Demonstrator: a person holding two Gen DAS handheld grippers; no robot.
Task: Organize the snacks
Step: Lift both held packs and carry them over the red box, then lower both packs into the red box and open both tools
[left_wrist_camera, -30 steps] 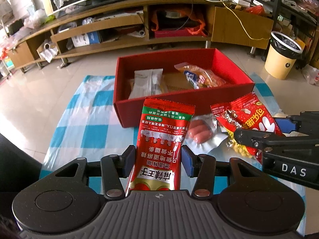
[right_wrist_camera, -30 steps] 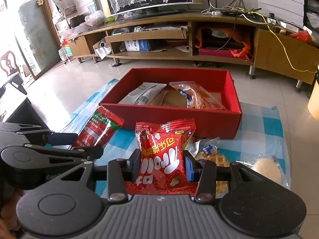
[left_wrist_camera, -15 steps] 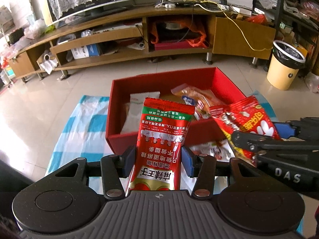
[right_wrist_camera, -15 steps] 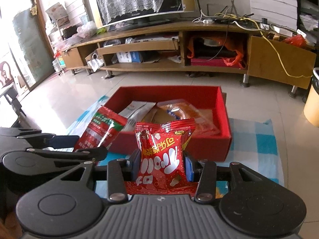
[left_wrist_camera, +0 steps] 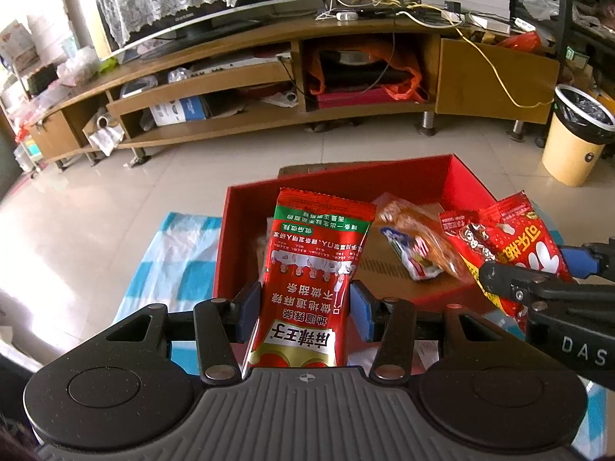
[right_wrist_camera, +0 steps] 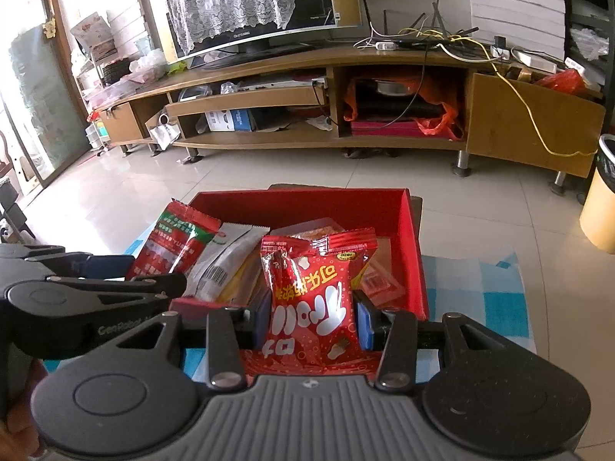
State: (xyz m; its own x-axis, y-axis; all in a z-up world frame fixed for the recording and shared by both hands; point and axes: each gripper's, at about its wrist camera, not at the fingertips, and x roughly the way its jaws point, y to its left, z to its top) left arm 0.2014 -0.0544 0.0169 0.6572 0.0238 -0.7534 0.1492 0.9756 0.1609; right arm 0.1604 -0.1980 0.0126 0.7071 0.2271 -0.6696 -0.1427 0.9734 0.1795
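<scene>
The tall red sachet (left_wrist_camera: 313,280) hides the red box's (left_wrist_camera: 467,176) near-left interior, and its base is lost behind the left gripper (left_wrist_camera: 305,309) body. The white packet (right_wrist_camera: 226,265) is partly covered. The yellow waste bin (right_wrist_camera: 599,211) is cut by the right-wrist view's right edge.

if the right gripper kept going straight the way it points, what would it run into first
Probably the snacks already lying in the red box: the right gripper, shut on its red snack bag, aims down into the box, toward the clear-wrapped packs. Depth is hard to judge.
</scene>
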